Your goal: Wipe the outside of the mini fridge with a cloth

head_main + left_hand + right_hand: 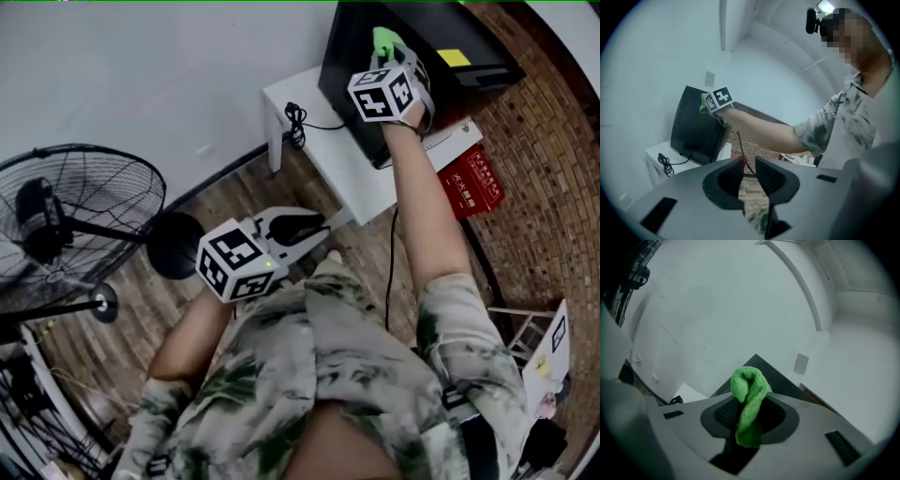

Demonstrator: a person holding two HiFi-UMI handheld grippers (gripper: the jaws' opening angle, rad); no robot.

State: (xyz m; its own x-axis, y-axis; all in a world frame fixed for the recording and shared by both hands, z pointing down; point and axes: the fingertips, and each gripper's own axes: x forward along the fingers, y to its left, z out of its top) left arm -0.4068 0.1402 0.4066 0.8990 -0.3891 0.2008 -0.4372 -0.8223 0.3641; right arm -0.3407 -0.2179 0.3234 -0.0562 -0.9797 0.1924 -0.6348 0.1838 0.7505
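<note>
- Mini fridge (pixel 412 66): a black box standing on a white counter (pixel 314 108) against the pale wall; it serves as the reference for all positions below. A yellow label (pixel 454 57) lies on the fridge's top.
- Right hand-held gripper (pixel 387 52): raised to the fridge's upper edge, on the side nearer the person, with the forearm stretched out along the fridge's front. Its jaws are closed on a green cloth (pixel 749 404).
- Green cloth: it rises folded from between the jaws, and its rounded end lies at the fridge's top edge. From the left gripper view it shows at the fridge's upper corner (pixel 704 104). Contact with the surface cannot be confirmed.
- Left hand-held gripper (pixel 749 171): held low and well short of the fridge, close to the person's shirt, and pointing toward the counter. Its jaws stand only narrowly apart with nothing between them.
- Black cable (pixel 298 120): it runs from the fridge's base and is coiled on the counter beside the fridge, on the wall side.
- Red box (pixel 473 183): on the floor below the fridge, at the counter's far side.
- Pedestal fan (pixel 75 216): on the wooden floor, well apart from the fridge, beyond the left hand-held gripper.
</note>
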